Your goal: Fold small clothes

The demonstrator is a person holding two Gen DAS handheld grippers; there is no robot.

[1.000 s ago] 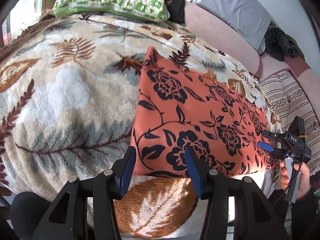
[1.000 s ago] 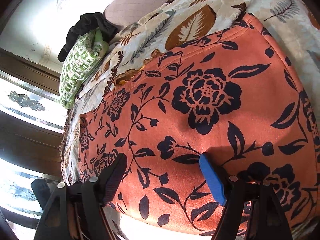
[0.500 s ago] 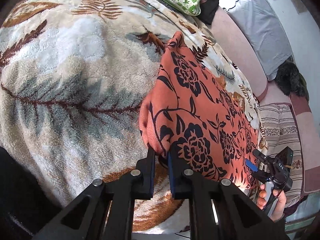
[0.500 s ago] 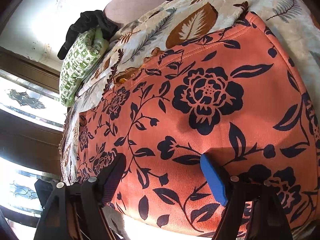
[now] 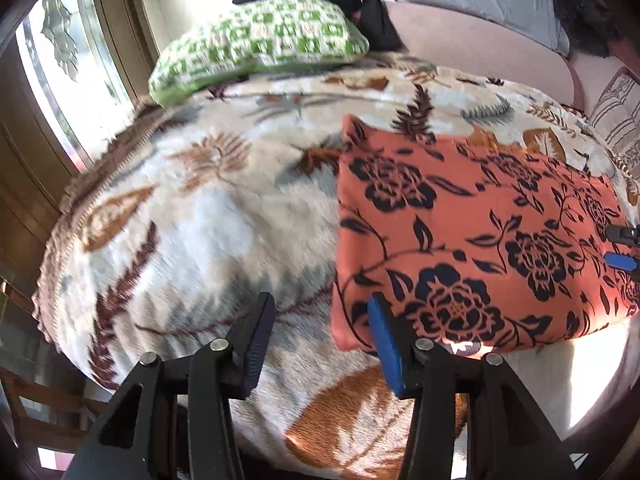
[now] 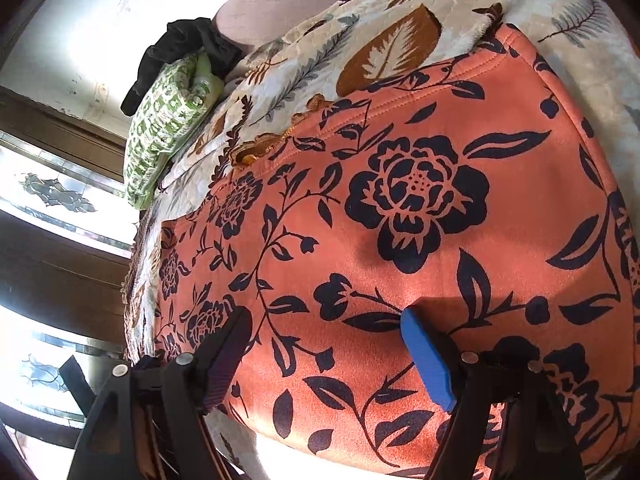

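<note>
Only your left view shows the bed's bare blanket (image 5: 192, 240) — the orange garment (image 5: 480, 248) lies right. Left gripper (image 5: 316, 336) angles down, fingers opening, empty; right gripper (image 6: 324, 344) spread, released, over cloth.

Left wrist: I look steeply down past the bed's near edge, toward the window | Right wrist: I sit closer, angled down over the orange floral garment (image 6: 400, 208) | Shared: garment (image 5: 480, 240), leaf-print blanket (image 5: 200, 220), green pillow (image 5: 260, 40).
</note>
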